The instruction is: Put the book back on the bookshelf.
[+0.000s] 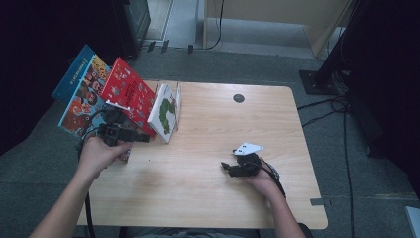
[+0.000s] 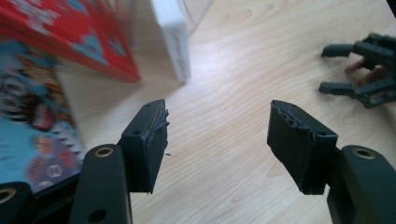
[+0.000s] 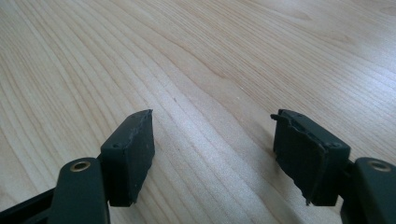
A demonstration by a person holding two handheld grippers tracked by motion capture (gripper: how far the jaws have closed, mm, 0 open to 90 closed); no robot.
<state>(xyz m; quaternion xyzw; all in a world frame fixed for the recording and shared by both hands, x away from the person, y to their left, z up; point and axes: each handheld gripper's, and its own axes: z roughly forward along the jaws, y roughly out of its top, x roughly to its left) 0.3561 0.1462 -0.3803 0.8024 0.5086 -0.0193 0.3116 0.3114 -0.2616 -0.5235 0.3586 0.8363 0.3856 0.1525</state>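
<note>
Big wooden table [image 1: 208,148] under everything. Leaning at its far-left corner, just beyond the left gripper [image 1: 141,137], there's a row of kids' books: a blue book [image 1: 79,94] on the outside, a red book [image 1: 126,91] next, then a white book with a green caterpillar [image 1: 166,113] propped against a clear stand [image 1: 177,101]. The left gripper sits right in front of the red one, jaws spread wide, nothing between them, just bare wood. The right gripper [image 1: 225,167] rests low on the table, well apart from the books, jaws also released and empty.
</note>
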